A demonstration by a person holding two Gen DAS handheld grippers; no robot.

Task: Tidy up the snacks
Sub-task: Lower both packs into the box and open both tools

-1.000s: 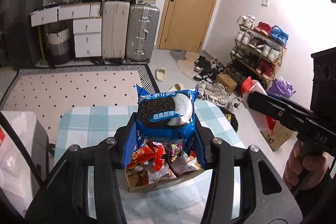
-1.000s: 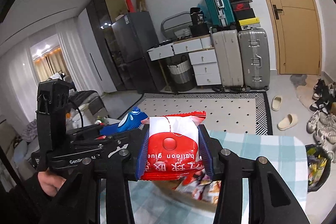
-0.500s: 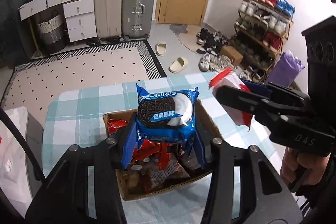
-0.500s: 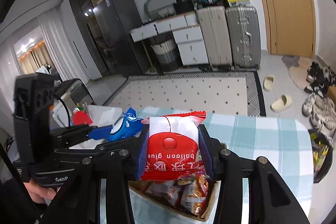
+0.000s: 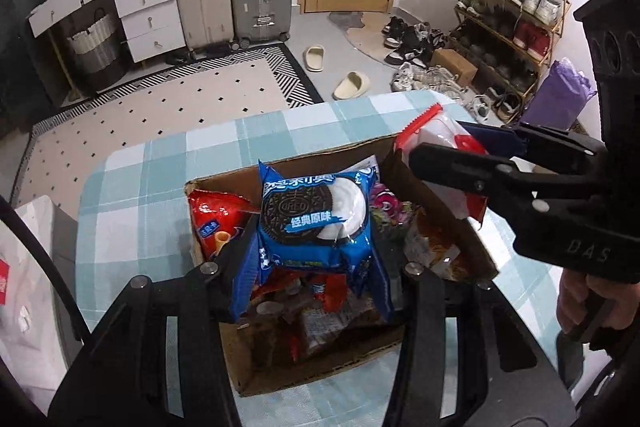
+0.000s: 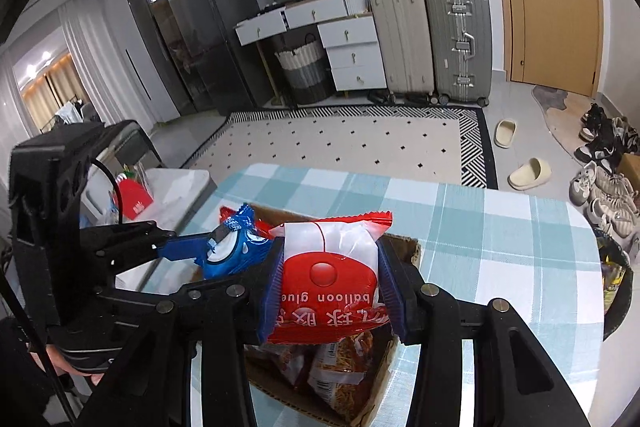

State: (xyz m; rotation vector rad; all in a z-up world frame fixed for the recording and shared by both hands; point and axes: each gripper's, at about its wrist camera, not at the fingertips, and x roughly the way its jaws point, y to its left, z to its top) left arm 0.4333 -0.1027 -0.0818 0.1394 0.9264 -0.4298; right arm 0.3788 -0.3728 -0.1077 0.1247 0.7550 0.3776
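Blue glossy Oreo cookie packet (image 5: 316, 217) clamped in my left gripper (image 5: 316, 247), above open brown cardboard box (image 5: 216, 183) heaped with snack bags, box on teal-checked tablecloth (image 5: 132, 195). Red-and-white plastic balloon-glue packet (image 6: 328, 275) pinched in my right gripper (image 6: 329, 291), over box's right wall. Both packets airborne, not in box. Risk, my guess: box already full, dropped packets could slide off heap onto cloth; grippers near each other, could knock together.

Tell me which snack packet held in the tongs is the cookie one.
The blue Oreo packet in the left tongs; it shows a black-and-white cookie, unlike the red-and-white packet in the right tongs.
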